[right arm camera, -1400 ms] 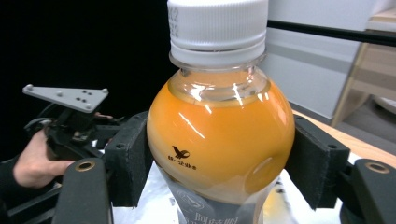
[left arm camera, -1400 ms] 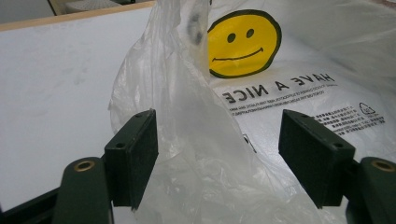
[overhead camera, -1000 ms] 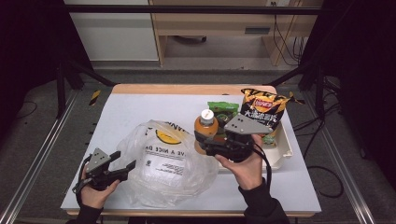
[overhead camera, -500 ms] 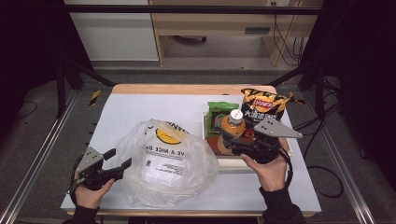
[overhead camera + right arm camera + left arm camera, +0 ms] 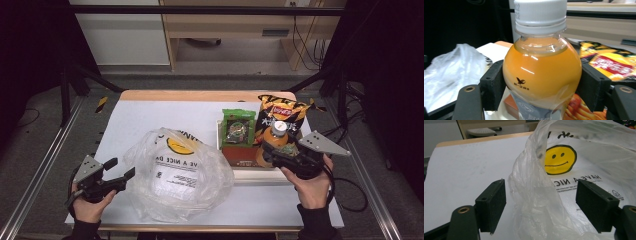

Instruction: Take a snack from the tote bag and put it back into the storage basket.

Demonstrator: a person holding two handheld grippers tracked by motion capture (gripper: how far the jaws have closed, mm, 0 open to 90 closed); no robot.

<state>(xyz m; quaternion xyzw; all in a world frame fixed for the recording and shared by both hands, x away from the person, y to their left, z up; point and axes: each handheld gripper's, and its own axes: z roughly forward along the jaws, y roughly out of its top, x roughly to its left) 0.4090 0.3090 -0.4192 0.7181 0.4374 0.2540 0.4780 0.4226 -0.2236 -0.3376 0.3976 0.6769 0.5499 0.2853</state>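
Right gripper [image 5: 269, 153] holds the clear plastic bottle of orange juice with a white cap [image 5: 274, 142], both pads pressed on its round shoulder; the bottle sits upright at the near right corner of the shallow white tray [image 5: 260, 174], just in front of the orange-and-black crisp bag [image 5: 280, 114] and beside the green snack packet [image 5: 238, 127]. Left gripper [image 5: 122, 169] stands with jaws wide at the left edge of the thin translucent plastic bag with a yellow smiley face [image 5: 182, 172], which lies left of the tray; a fold of film rises between the pads [image 5: 491, 205] but they don't press it.

Risks: grip sits on a curved, slick shoulder, so the bottle could slip or tip; it could knock the crisp bag over; the loose film could slide out before the left jaws close, leaving the bag mouth shut.

Versus a second ago: bottle and right gripper have moved from beside the bag to the tray; left jaws have just been opening, film between them.
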